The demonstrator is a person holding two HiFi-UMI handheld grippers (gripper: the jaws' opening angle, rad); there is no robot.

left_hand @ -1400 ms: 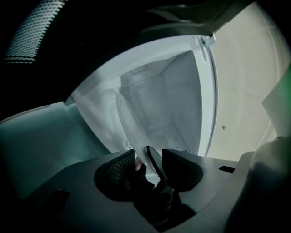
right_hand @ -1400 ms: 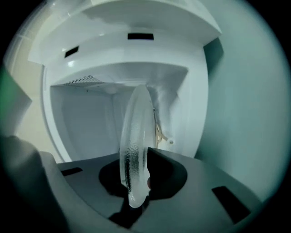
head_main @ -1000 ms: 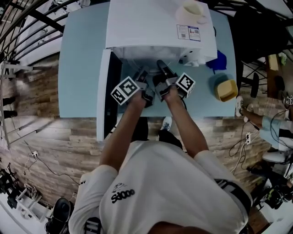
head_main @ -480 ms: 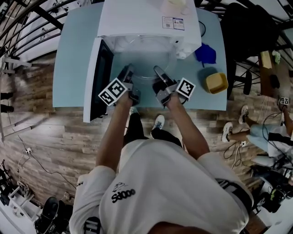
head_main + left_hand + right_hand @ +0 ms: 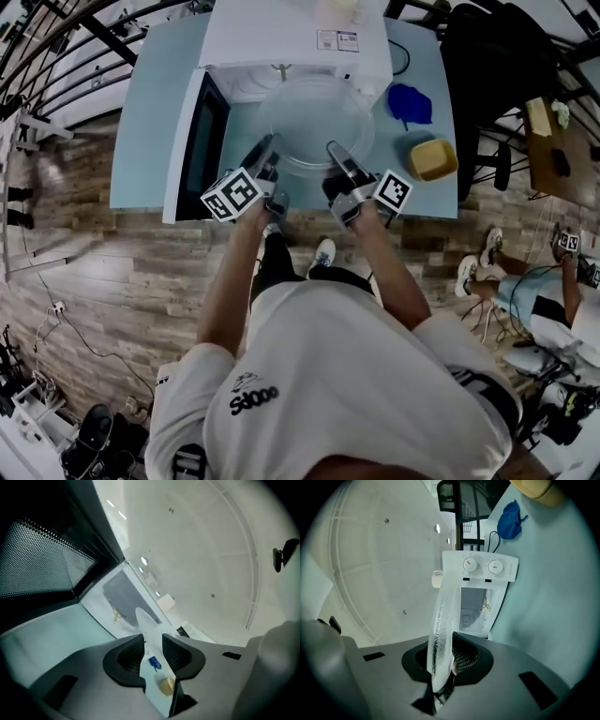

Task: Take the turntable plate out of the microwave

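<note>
Right tongs [image 5: 443,657] clamped on turntable plate [image 5: 314,117] rim, left tongs [image 5: 152,643] closing around opposite rim, plate mid-frame below microwave [image 5: 281,42]

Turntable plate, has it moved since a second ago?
Yes. The turntable plate has come forward out of the microwave cavity and is now mostly in front of its opening.

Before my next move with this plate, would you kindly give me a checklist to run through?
1. Right gripper shut on the plate rim: ok.
2. Left gripper gripping the rim: not ok; its jaws are closing and the pads are not pressing yet.
3. Plate clear of the microwave: ok.
4. Door swung aside: ok.
5. Table in front free of the blue cloth and yellow bowl: ok, both sit to the right.
</note>
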